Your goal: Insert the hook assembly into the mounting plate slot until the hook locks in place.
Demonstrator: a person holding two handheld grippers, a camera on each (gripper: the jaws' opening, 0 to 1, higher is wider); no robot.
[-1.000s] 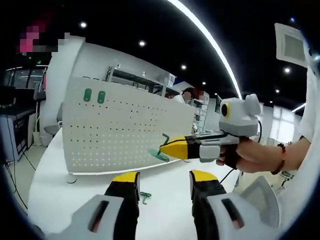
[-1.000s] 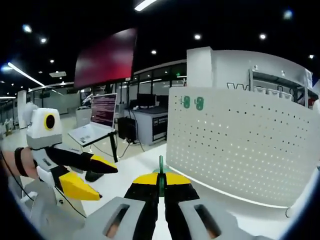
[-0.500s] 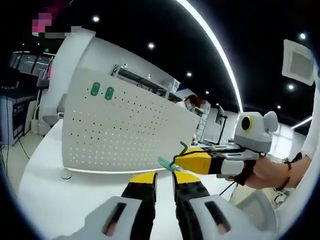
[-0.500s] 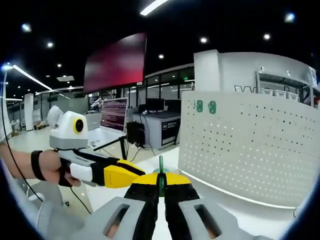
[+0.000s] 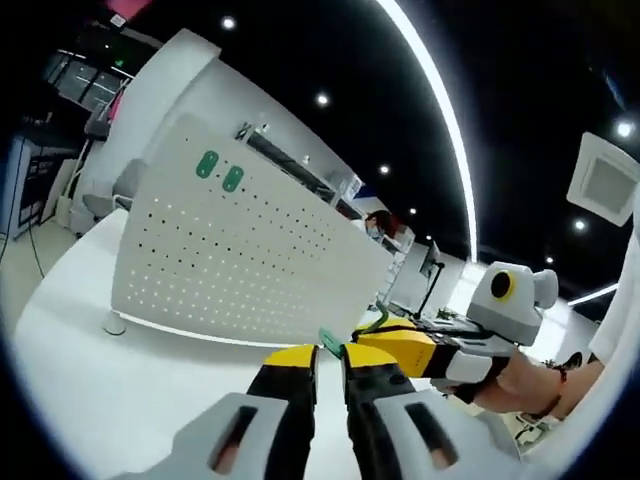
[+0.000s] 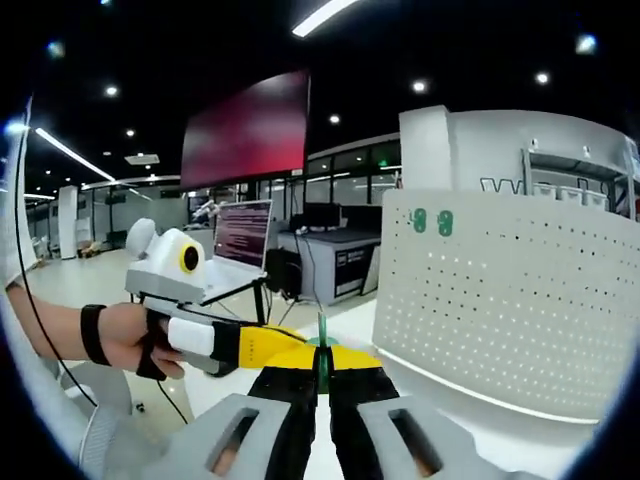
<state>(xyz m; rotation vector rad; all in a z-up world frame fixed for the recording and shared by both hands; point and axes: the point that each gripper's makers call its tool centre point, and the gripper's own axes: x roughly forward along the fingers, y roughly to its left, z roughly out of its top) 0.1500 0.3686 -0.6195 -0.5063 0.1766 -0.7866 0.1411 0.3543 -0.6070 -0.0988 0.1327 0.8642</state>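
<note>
My right hand-held gripper (image 6: 321, 365) is clamped on the green hook (image 6: 321, 340), its jaws pressed together with the thin stem standing up between the yellow tips. In the left gripper view that same hook (image 5: 372, 322) pokes out of the right tips just beside my left hand-held gripper (image 5: 329, 358), whose jaws are nearly together; I cannot tell whether they grip the hook. In the right gripper view my left hand (image 6: 128, 338) brings that gripper in from the left, its yellow tip touching mine. The white pegboard (image 5: 240, 262) stands upright on the white tabletop (image 5: 120, 385) beyond both tips, apart from the hook, with two green tabs (image 5: 220, 172) near its top edge.
</note>
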